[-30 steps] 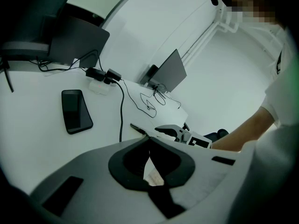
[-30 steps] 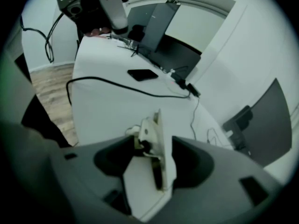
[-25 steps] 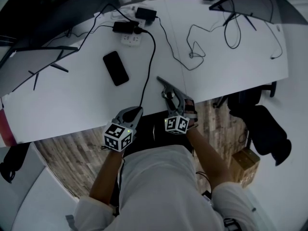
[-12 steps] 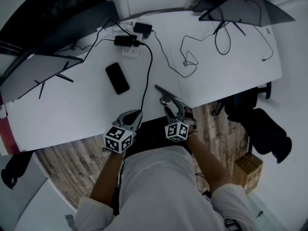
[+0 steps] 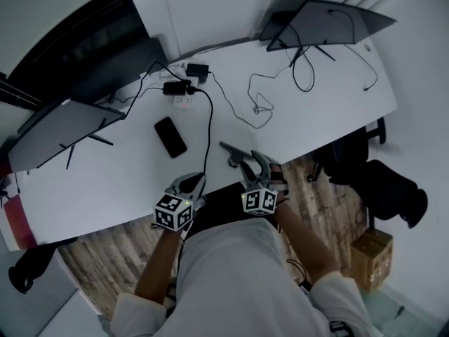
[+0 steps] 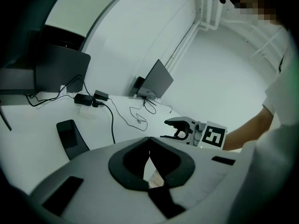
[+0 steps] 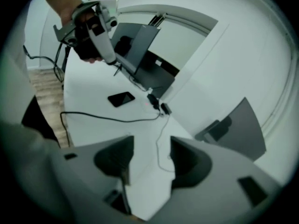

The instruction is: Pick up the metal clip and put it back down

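I cannot make out a metal clip in any view. My left gripper (image 5: 188, 182) hovers over the front edge of the white table (image 5: 119, 174); its jaws meet at the tip and nothing is between them (image 6: 149, 140). My right gripper (image 5: 238, 152) is just to its right, also at the table's front edge. Its jaws stand apart, with only bare table showing between them (image 7: 152, 146). In the left gripper view the right gripper (image 6: 174, 129) appears beyond the left jaws with its marker cube.
A black phone (image 5: 170, 136) lies in the middle of the table. A power strip (image 5: 184, 101) with black adapters sits behind it, and a cable (image 5: 209, 132) runs from there to the front edge. A loose wire (image 5: 259, 104), dark angled panels (image 5: 59, 128) (image 5: 323, 20), a black chair (image 5: 379, 181).
The head camera has pulled back, so the table looks smaller. Both grippers stay at the front edge; the right one has edged slightly toward the person.
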`<act>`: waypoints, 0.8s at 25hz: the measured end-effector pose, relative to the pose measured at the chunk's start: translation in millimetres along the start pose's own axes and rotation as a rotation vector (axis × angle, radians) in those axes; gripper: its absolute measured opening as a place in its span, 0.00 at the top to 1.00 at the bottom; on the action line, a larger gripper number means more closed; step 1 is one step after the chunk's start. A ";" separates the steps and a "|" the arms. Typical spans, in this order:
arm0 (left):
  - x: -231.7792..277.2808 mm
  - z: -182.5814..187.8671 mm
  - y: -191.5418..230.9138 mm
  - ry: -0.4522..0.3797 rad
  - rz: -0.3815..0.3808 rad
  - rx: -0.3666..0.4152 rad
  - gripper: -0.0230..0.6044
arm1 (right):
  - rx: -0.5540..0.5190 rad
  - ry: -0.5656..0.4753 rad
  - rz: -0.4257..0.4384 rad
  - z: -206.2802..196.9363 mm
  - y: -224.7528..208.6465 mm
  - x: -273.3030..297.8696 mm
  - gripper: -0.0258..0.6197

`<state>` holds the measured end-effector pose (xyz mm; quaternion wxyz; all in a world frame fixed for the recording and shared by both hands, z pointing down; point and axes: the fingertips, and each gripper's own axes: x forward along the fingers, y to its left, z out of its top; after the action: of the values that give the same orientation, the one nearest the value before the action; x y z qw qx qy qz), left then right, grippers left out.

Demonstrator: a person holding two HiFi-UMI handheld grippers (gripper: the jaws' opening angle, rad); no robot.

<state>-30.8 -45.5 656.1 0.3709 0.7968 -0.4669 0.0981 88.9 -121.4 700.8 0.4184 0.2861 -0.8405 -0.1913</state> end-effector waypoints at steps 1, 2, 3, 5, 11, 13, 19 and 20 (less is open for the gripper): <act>-0.8 1.4 -1.6 0.000 -0.001 0.005 0.91 | -0.005 -0.002 -0.011 1.7 -5.4 -3.0 0.56; -1.7 2.5 -3.2 0.000 -0.001 0.010 0.91 | -0.009 -0.003 -0.022 2.3 -10.1 -6.0 0.57; -2.7 3.8 -4.9 -0.003 0.000 0.014 0.91 | -0.014 -0.003 -0.034 2.2 -14.4 -9.0 0.58; -4.4 7.5 -8.1 -0.012 0.003 0.022 0.91 | -0.020 -0.005 -0.060 1.0 -22.7 -14.8 0.63; -9.0 13.8 -20.4 -0.038 0.012 0.037 0.91 | -0.033 -0.024 -0.104 4.4 -40.4 -36.8 0.75; -11.3 12.4 -25.1 -0.044 0.021 0.039 0.91 | -0.037 -0.031 -0.106 3.7 -42.3 -44.5 0.78; -17.1 6.7 -46.3 -0.064 0.050 0.041 0.91 | -0.042 -0.054 -0.098 -9.2 -43.2 -65.5 0.85; -18.7 4.1 -50.1 -0.067 0.057 0.041 0.91 | -0.039 -0.059 -0.094 -10.1 -42.2 -69.7 0.86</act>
<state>-0.9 -21.3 618.8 0.3356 0.7935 -0.4993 0.0912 144.5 -109.7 641.6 0.3895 0.3114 -0.8342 -0.2355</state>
